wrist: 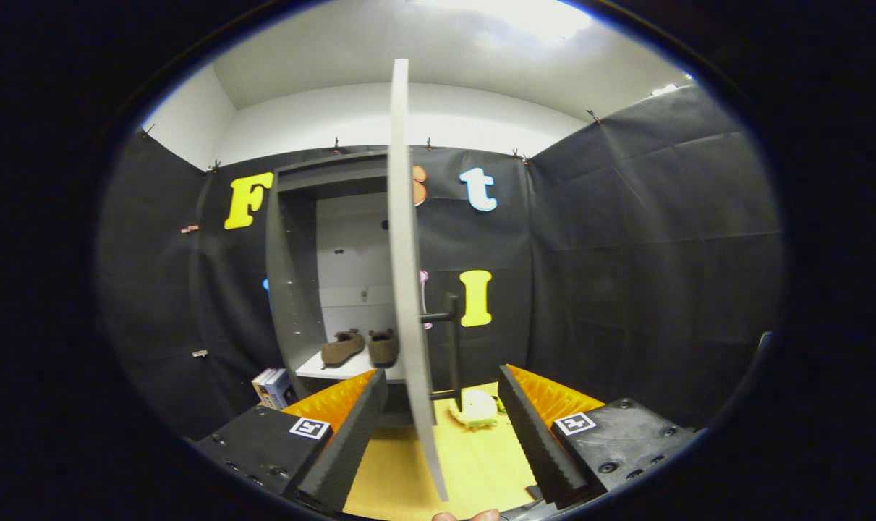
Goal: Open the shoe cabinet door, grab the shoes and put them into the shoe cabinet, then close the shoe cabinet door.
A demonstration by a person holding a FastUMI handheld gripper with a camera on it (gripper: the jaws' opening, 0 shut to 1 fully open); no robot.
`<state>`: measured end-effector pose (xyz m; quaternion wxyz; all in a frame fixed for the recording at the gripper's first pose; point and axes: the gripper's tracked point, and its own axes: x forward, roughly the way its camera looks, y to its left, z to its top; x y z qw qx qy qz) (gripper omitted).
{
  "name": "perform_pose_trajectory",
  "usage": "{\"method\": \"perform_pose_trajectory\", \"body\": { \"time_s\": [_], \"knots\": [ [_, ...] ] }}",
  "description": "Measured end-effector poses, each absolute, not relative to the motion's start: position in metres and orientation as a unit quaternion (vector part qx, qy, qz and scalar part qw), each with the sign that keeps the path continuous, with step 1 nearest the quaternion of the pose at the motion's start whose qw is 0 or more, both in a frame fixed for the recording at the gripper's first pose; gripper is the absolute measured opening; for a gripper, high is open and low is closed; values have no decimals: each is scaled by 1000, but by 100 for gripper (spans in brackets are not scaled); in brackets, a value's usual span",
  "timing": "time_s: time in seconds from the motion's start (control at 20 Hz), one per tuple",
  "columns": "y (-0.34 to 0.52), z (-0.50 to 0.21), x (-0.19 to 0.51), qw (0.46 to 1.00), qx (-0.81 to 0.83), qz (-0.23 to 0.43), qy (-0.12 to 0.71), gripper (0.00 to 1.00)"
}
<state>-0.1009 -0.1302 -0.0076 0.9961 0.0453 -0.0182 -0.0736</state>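
Note:
The grey shoe cabinet (293,289) stands against the back wall with its door (406,275) swung open, edge-on toward me. A pair of brown shoes (359,347) rests on the white shelf (322,369) inside. The door's dark bar handle (452,347) sticks out on its right face. My gripper (438,427) is open, and the door's free edge runs down between its two fingers without either one pressing on it. The handle lies just beyond the fingers, nearer the right one.
A small white and green object (477,411) lies on the yellow wooden floor (474,470) ahead of the right finger. Books (273,387) stand by the cabinet's lower left. Black cloth walls close in on both sides. A fingertip (466,516) shows below the fingers.

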Motion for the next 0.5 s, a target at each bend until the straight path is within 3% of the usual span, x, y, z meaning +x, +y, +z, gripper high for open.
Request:
{"method": "perform_pose_trajectory", "body": {
  "time_s": [0.5],
  "knots": [
    [-205,-14,-39,992,53,-115,12,97]
  ]
}}
